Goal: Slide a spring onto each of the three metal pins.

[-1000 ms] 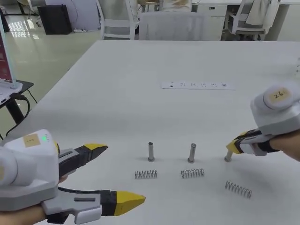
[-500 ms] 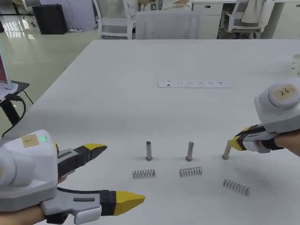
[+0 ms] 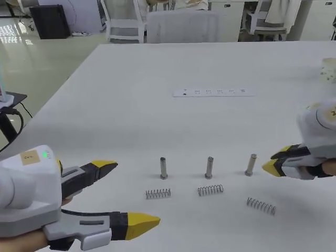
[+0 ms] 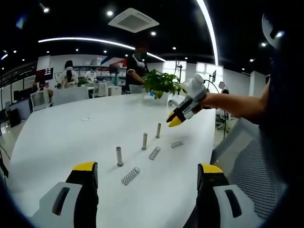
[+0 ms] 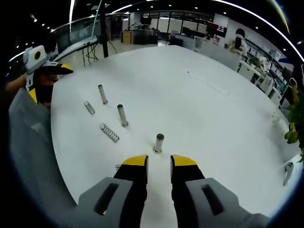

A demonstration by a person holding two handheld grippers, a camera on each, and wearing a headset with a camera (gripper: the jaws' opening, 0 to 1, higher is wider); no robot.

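On the white tabletop, the grey cylindrical metal pin has been let go upright, spring-ready, just ahead of the narrowed, empty right gripper; the left gripper is held wide.

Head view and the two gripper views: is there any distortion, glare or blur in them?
Head view: sharp, straight lines, soft light, glare on the floor at far left. Left gripper view: strong fisheye, ceiling lights smear into bright arcs. Right gripper view: the table bulges like a dome, yet the pins are sharp.
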